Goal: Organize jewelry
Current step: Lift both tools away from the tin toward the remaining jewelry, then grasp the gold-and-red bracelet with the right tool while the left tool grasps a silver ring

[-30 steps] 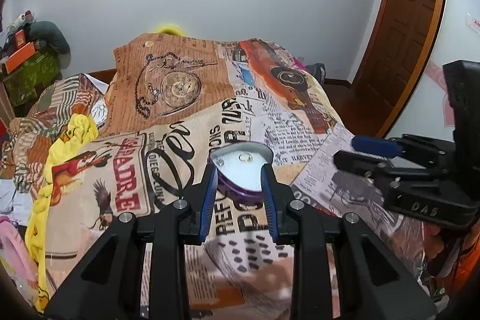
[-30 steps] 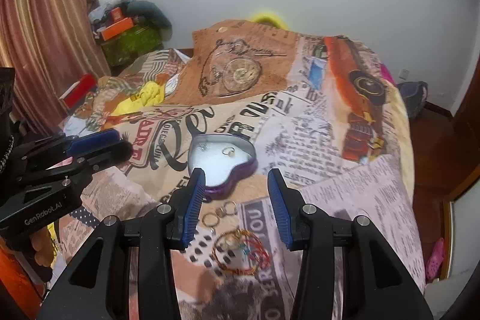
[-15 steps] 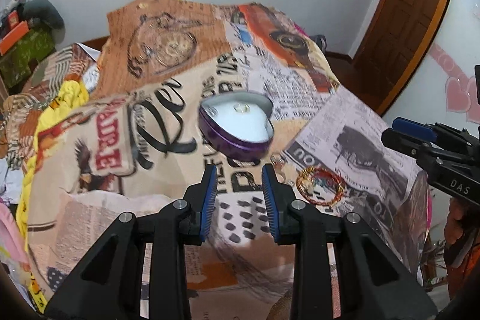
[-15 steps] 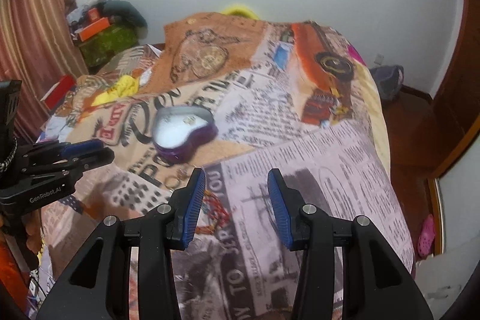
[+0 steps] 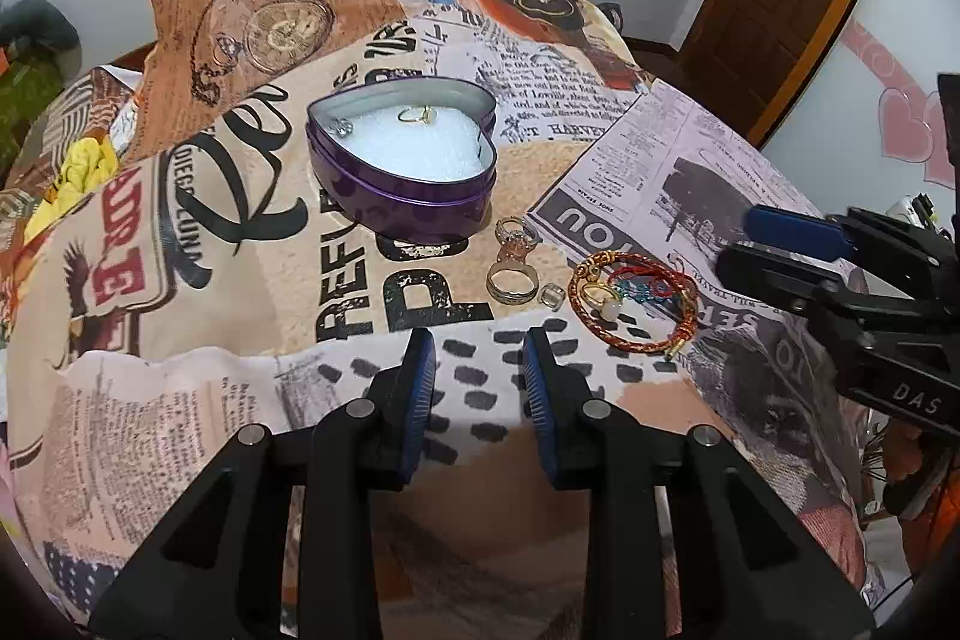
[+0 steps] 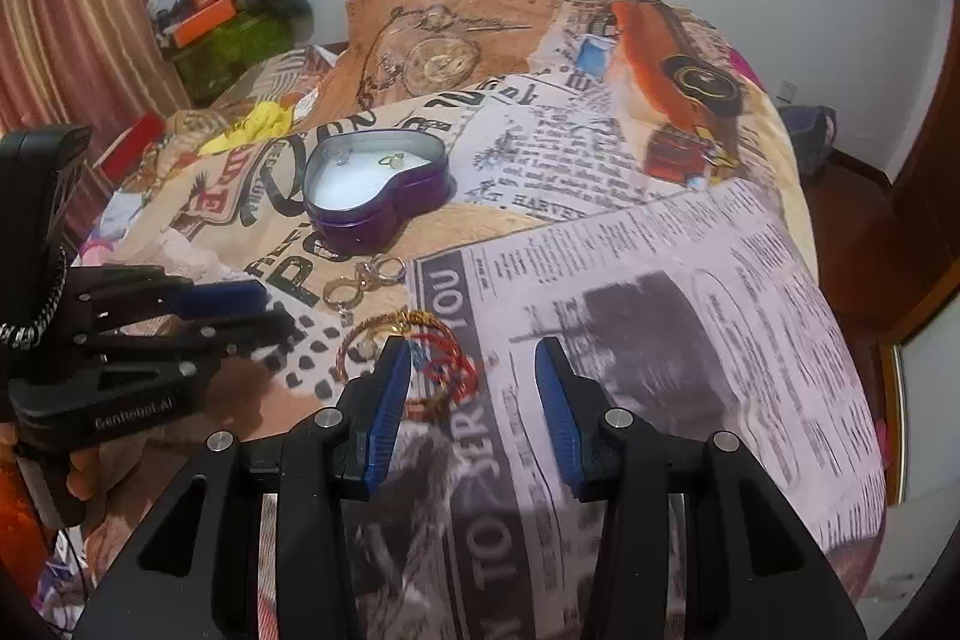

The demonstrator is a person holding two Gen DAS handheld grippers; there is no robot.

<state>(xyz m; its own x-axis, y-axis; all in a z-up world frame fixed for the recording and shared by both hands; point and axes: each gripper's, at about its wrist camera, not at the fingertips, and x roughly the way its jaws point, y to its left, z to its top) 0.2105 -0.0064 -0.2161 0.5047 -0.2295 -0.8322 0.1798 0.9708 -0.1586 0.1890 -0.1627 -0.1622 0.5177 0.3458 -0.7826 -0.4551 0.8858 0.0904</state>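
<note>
The heart-shaped tin (image 5: 401, 160) is sitting open on the bed (image 5: 198, 400), ready for jewelry; loose rings (image 5: 513, 268) and bracelets (image 5: 630, 304) are lying at its five o'clock. Left tool (image 5: 477, 388) and right tool (image 6: 474, 400) are gaping, empty.

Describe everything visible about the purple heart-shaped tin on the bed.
The heart-shaped tin looks like thin metal: glossy purple outside, bare silver inside its rim, no lid on it. It sits flat and open on the printed bedspread, pointed end toward the cameras. White foam-like padding fills it, holding a gold ring and a small silvery piece near the far edge. Neither claw touches it.
</note>
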